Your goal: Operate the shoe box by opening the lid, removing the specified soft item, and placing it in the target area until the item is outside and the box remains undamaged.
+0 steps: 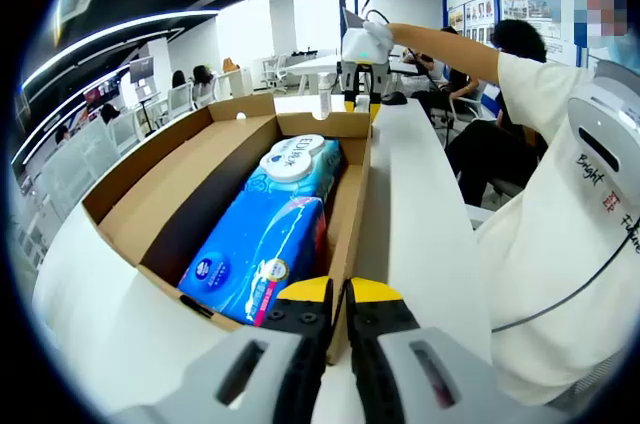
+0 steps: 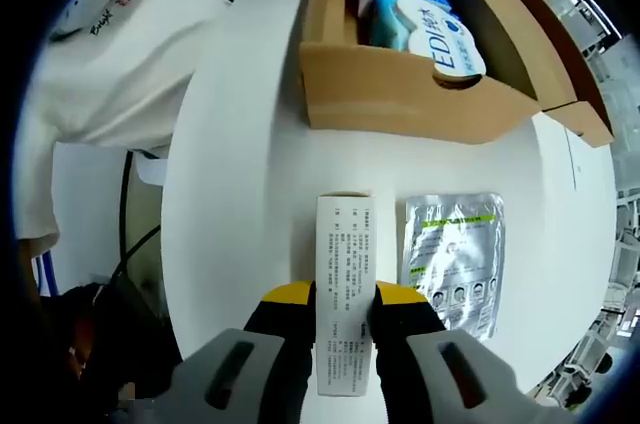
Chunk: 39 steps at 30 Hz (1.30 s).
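The blue wet-wipes pack (image 1: 268,234) lies lengthwise in the open shoe box (image 1: 130,206) — dead ahead of the closed left gripper (image 1: 338,296); right gripper (image 2: 343,296) straddles a narrow white carton (image 2: 342,289), grip uncertain.

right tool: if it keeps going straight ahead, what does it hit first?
The right tool already straddles the white carton on the table. Past that, the near wall of the shoe box looks first in line, though depth is unclear.

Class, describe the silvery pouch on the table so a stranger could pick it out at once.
Start at the open cardboard box on the white table. In the right gripper view, two flat things lie between it and the gripper. The pouch is the shiny one with green print, beside the white printed carton.
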Available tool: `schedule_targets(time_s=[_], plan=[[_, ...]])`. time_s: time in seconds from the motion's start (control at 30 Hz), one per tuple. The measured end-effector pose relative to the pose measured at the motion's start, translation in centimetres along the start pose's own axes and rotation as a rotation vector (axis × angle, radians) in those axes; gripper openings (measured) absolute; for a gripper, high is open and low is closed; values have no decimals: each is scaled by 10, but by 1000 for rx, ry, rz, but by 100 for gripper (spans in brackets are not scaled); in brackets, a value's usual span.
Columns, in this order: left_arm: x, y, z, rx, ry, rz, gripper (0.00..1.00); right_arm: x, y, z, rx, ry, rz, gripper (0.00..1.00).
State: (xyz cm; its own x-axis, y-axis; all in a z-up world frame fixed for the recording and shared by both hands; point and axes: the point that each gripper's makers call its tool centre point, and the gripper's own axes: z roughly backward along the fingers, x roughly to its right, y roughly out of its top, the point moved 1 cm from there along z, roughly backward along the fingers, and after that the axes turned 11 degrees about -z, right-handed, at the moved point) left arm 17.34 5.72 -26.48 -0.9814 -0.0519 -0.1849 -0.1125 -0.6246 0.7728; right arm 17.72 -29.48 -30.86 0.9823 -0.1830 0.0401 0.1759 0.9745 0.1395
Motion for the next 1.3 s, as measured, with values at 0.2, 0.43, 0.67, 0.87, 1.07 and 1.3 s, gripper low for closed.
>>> schedule_targets(time_s=[0.2, 0.43, 0.67, 0.87, 1.07, 1.3], plan=[[0, 0, 0, 2, 1, -2, 5, 2, 2, 1, 6, -4, -36, 21], [-1, 0, 0, 1, 3, -1, 5, 4, 3, 4, 36, -35, -68, 21], [0, 0, -1, 0, 6, -2, 5, 5, 1, 12, 34, -63, -67, 21], [0, 0, -1, -4, 3, 0, 5, 3, -1, 18, 27, -76, -53, 22], [-1, 0, 0, -2, 10, -2, 5, 4, -2, 22, 31, -88, -39, 20], [0, 0, 0, -2, 12, -2, 5, 5, -4, 16, 12, -96, -5, 20]])
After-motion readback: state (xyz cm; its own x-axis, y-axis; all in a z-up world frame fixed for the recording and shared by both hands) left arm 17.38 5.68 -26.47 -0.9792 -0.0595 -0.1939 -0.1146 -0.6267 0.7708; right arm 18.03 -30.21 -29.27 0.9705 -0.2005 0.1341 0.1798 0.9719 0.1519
